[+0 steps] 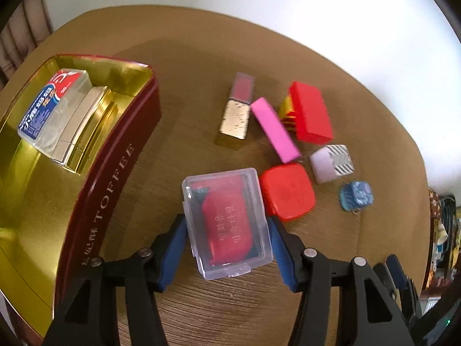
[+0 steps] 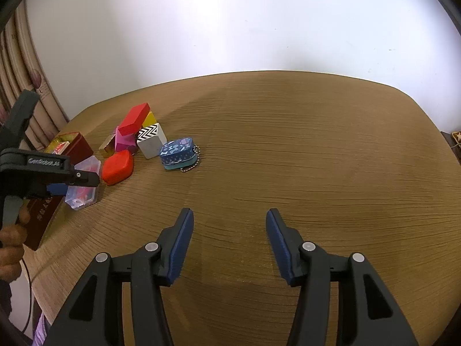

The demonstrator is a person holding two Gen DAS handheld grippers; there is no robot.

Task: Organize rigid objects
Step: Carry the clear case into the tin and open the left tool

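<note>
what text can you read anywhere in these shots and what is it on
"TOFFEE": side wall of the red tin; the characters beside it are too blurred to read.
"GenRobot.AI": body of the left gripper.
Korean print: red pack inside the clear plastic case, too blurred to read reliably.
Chinese print: blue label on the clear box in the tin, unreadable.

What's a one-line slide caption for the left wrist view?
Left hand-held gripper closed on a clear plastic case beside the open toffee tin, other small boxes scattered behind.

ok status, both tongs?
Left tongs shut on clear case. Right tongs open, empty. Toffee tin alongside, red box touching case.
</note>
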